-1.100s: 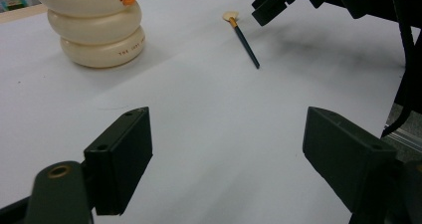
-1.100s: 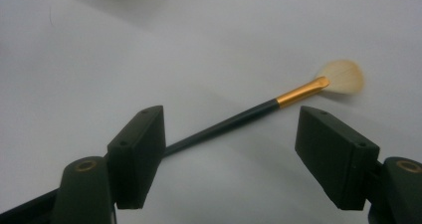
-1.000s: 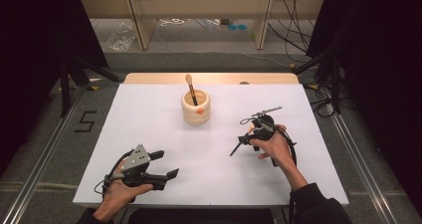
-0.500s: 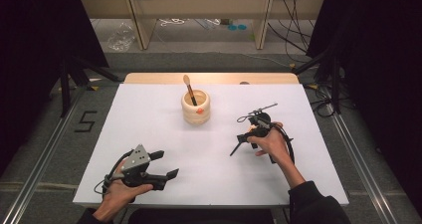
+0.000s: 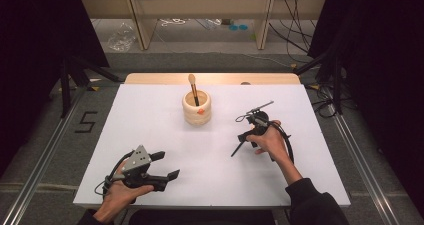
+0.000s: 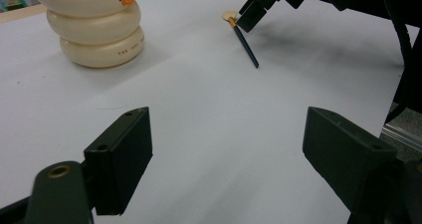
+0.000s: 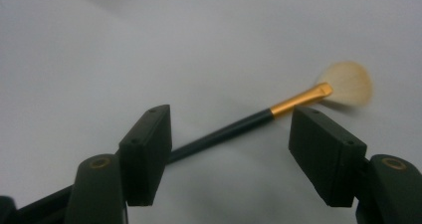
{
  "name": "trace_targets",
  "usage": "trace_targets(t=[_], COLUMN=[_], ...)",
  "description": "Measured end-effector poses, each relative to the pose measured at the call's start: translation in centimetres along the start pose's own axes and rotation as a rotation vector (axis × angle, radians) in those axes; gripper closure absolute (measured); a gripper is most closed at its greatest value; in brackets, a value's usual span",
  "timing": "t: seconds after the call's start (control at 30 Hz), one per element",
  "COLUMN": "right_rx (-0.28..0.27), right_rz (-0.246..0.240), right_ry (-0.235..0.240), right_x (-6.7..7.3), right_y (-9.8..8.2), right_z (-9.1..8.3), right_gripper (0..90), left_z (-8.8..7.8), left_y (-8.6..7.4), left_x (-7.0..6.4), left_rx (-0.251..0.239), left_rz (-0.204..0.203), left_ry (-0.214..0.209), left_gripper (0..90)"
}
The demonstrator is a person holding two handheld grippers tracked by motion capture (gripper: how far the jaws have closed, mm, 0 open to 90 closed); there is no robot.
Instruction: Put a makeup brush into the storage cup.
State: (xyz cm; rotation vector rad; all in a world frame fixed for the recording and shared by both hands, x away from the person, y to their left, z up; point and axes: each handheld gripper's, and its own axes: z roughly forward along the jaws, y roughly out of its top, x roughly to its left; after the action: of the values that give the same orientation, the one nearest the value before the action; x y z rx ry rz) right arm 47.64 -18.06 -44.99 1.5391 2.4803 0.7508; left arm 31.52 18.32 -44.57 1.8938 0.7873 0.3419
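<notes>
The right claw (image 7: 231, 157), its jaws spread and just closing, is set astride the dark-handled, gold-ferruled fan brush (image 7: 259, 118) lying on the white table (image 5: 150, 120), right of the cream ringed holder (image 5: 196, 110). The pick-up step is judged underway; pinching is called for next.

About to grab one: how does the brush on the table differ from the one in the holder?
The dark-handled brush lies flat on the white table, between the right gripper's open fingers; the wooden brush stands tilted in the cream holder. Its handle looks light wood, not dark with a gold band. Both have pale heads.
</notes>
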Motion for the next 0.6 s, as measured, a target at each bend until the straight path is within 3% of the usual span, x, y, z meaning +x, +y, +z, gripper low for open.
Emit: trace_targets(t=[0.13,0.23,0.27,0.4,0.6], right_rx=[0.024,0.034,0.046,0.047,0.070], right_rz=[-0.016,0.007,0.004,-0.018,0.001], right_ry=[0.005,0.009,-0.010,-0.004,-0.022], right_x=[0.00,0.18,0.19,0.17,0.40], right_y=[0.28,0.28,0.34,0.35,0.45], right_z=[0.24,0.35,0.42,0.53,0.89], right_gripper=[34.3,34.6,34.8,34.7,34.8], left_z=[-0.02,-0.02,-0.03,-0.03,-0.02], left_y=[0.00,0.00,0.01,0.02,0.01], left_x=[0.04,0.02,0.02,0.01,0.02], left_rx=[-0.003,-0.002,-0.003,-0.003,-0.002], left_rz=[-0.004,-0.002,0.001,0.002,0.000], left_ry=[0.000,0.000,-0.001,0.000,0.000], left_gripper=[19.4,19.4,19.4,19.4,19.4])
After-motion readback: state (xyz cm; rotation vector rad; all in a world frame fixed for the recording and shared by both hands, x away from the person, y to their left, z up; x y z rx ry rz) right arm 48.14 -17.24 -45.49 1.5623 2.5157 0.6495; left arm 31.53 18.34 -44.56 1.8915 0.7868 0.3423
